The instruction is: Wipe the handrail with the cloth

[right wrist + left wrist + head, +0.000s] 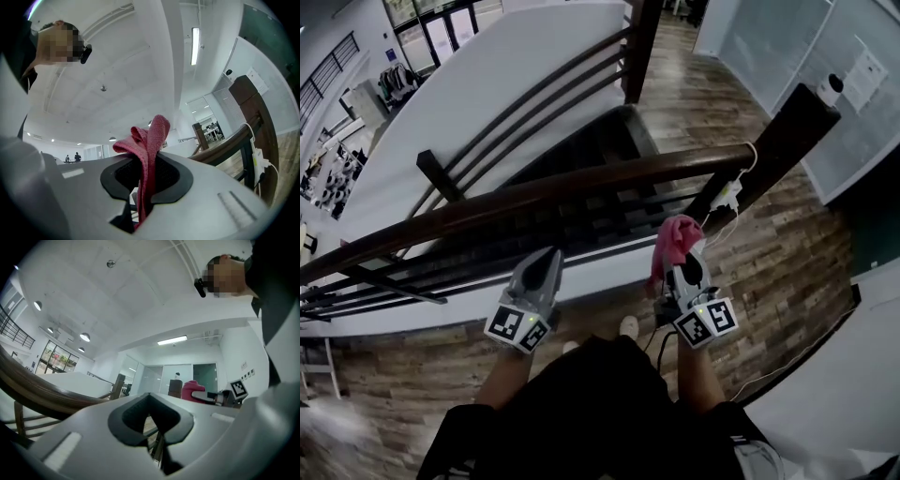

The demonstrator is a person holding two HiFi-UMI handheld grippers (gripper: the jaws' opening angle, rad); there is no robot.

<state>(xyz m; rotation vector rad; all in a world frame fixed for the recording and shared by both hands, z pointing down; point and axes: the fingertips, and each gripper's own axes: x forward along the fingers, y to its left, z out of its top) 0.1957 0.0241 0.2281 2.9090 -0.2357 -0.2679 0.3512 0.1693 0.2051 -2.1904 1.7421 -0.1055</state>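
Note:
A dark brown wooden handrail (534, 195) runs across the head view above a stairwell, ending at a thick post (787, 141). My right gripper (682, 264) is shut on a pink cloth (675, 239), held a little below the rail near its right end. The cloth (147, 154) sticks up from between the shut jaws in the right gripper view, with the rail (225, 143) to the right. My left gripper (546, 270) is shut and holds nothing, below the rail's middle. The rail (42, 397) curves past at the left of the left gripper view.
Lower rails (441, 272) and dark stairs (581, 169) lie beyond the handrail. A white charger with cable (729, 195) hangs by the post. Wood-plank floor (769, 262) spreads to the right. The person's shoes (628, 326) show between the grippers.

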